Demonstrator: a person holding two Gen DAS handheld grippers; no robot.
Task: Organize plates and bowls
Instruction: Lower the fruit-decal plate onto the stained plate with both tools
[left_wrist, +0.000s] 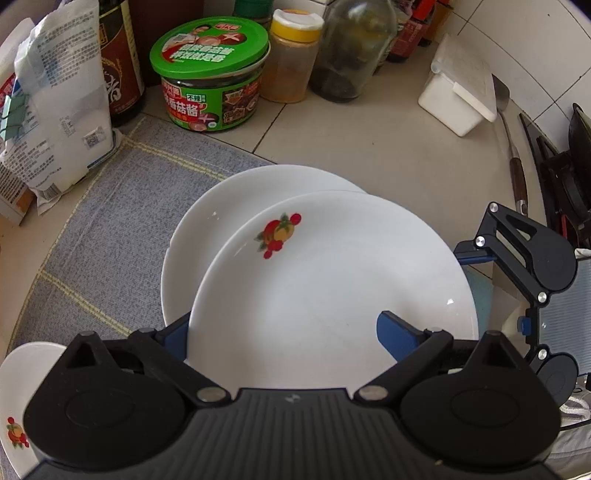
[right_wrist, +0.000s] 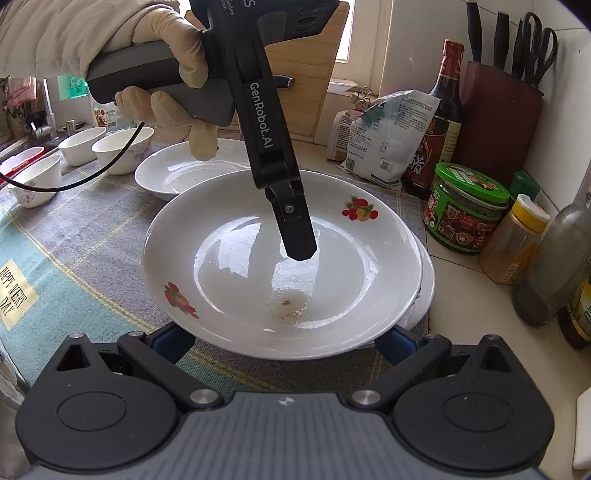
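Note:
A white plate with a fruit print (left_wrist: 332, 280) is held in my left gripper (left_wrist: 284, 332), whose fingers close on its rim; one finger lies over the inside of the plate (right_wrist: 299, 236). It hangs tilted just above a plain white plate (left_wrist: 221, 218) on the grey cloth. In the right wrist view the fruit plate (right_wrist: 258, 288) fills the middle, with the lower plate's edge (right_wrist: 426, 291) showing under it. My right gripper (right_wrist: 284, 339) is open, its blue fingers under the near rim. Another white plate (right_wrist: 173, 173) and three small bowls (right_wrist: 122, 149) stand further left.
Jars, bottles and a flour bag (left_wrist: 62, 110) line the counter's back; a green-lidded jar (left_wrist: 210, 70) stands closest. A white box (left_wrist: 461, 88) and a spatula (left_wrist: 513, 147) lie on the right. A knife block (right_wrist: 498, 114) stands by the wall. A fruit-print plate (left_wrist: 18, 406) lies at bottom left.

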